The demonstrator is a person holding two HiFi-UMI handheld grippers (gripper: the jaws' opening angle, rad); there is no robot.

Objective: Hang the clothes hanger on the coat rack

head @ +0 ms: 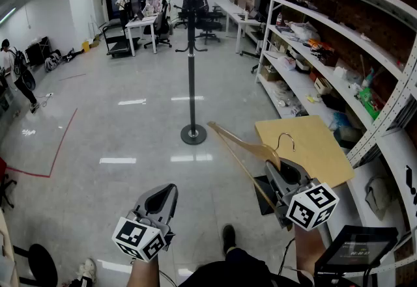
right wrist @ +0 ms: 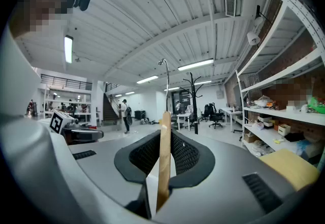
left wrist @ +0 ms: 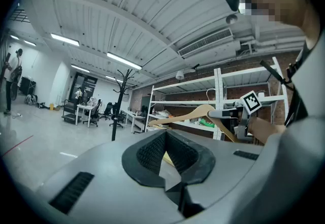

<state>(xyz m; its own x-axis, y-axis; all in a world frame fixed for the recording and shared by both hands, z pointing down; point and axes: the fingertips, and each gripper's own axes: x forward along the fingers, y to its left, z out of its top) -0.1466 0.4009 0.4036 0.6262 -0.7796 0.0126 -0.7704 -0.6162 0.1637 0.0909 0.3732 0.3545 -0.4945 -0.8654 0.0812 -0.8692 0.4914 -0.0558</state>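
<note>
Our right tongs (head: pixel 270 166) pinch the wooden hanger (head: pixel 242 144). Our left tongs (head: pixel 169 188) are closed and empty. We face the coat rack (head: pixel 191 58).

The left gripper (head: pixel 165 192) and right gripper (head: pixel 276 167) have smooth grey shells, black ribbed pads and a white cube (head: pixel 139 238) each (black square markers); dark shoe (head: pixel 228 238).

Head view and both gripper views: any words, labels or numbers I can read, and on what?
None readable in any view.
Marker cubes: black-and-white square patterns only, no letters.
Screen: content too small to read.
Shelf packages: print too small and blurred.
</note>
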